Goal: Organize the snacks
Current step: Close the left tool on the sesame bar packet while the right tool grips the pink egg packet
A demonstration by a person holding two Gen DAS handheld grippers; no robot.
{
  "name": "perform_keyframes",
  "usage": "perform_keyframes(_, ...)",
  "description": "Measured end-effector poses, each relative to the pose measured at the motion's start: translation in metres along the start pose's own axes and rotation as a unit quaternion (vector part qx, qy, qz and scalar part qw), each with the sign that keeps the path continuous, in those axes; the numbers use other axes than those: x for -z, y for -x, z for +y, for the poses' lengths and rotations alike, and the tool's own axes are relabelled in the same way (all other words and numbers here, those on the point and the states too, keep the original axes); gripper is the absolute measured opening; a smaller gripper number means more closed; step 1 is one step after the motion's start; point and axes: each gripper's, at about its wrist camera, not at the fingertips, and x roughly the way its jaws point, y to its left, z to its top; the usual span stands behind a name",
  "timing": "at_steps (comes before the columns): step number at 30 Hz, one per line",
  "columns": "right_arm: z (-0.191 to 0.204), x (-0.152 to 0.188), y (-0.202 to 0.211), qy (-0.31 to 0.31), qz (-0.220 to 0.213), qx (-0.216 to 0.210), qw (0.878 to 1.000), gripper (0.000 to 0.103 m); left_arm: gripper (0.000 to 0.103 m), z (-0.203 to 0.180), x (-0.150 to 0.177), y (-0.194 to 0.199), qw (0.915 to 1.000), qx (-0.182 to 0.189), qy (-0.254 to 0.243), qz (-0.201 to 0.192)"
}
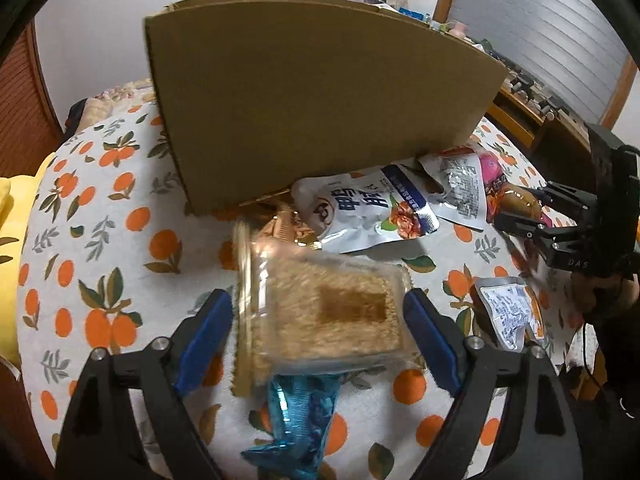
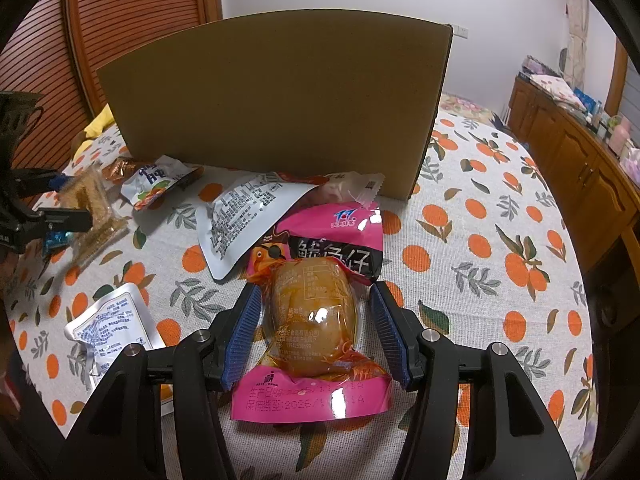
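A tall cardboard box (image 1: 312,92) stands on the orange-print tablecloth (image 1: 100,240); it also shows in the right wrist view (image 2: 276,96). My left gripper (image 1: 318,316) is open, its blue pads on either side of a clear pack of sesame bar (image 1: 332,316), above a blue wrapper (image 1: 300,416). My right gripper (image 2: 316,320) is open around a pink pouch with a brown egg (image 2: 312,312). A white-blue pouch (image 1: 368,212) and a silver pouch (image 2: 244,220) lie in front of the box.
A small silver packet (image 2: 108,328) lies at the left near my right gripper. A second pink pouch (image 2: 336,236) lies under the egg pouch. A wooden cabinet (image 2: 572,168) with clutter stands to the right. A wooden door (image 2: 80,40) is behind the table.
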Motion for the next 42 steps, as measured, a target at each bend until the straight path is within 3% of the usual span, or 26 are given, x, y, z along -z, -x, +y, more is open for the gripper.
perform_keyframes(7, 0.000, 0.000, 0.000, 0.000, 0.000, 0.000, 1.000, 0.059, 0.090, -0.012, 0.001, -0.002, 0.9998, -0.008, -0.017, -0.010)
perform_keyframes(11, 0.000, 0.000, 0.000, 0.000, 0.000, 0.000, 1.000, 0.059, 0.078, -0.012, 0.002, 0.002, 0.9997, 0.002, -0.013, -0.021)
perform_keyframes(18, 0.000, 0.000, 0.000, 0.000, 0.000, 0.000, 1.000, 0.059, 0.072, -0.017, 0.007, 0.010, 0.9993, -0.011, -0.015, -0.032)
perform_keyframes(19, 0.000, 0.000, 0.000, 0.000, 0.000, 0.000, 1.000, 0.059, 0.070, -0.017, 0.008, 0.011, 0.9992, -0.013, -0.015, -0.035)
perform_keyframes(20, 0.000, 0.000, 0.000, 0.000, 0.000, 0.000, 1.000, 0.059, 0.056, -0.019, 0.009, 0.014, 0.9991, -0.013, -0.014, -0.039)
perform_keyframes(21, 0.000, 0.000, 0.000, 0.000, 0.000, 0.000, 1.000, 0.059, 0.051, -0.019, 0.009, 0.017, 0.9989, -0.009, -0.010, -0.045)
perform_keyframes(30, 0.000, 0.000, 0.001, -0.001, -0.002, -0.001, 1.000, 0.054, 0.026, -0.022, 0.007, 0.039, 0.9971, 0.004, 0.004, -0.076)
perform_keyframes(35, -0.003, 0.000, 0.005, -0.013, -0.005, -0.005, 1.000, 0.046, 0.019, -0.033, 0.005, 0.049, 0.9957, 0.006, -0.002, -0.092)
perform_keyframes(42, -0.003, 0.007, 0.020, -0.010, -0.014, 0.000, 1.000, 0.044, 0.017, -0.047, 0.005, 0.058, 0.9941, 0.006, -0.012, -0.108)
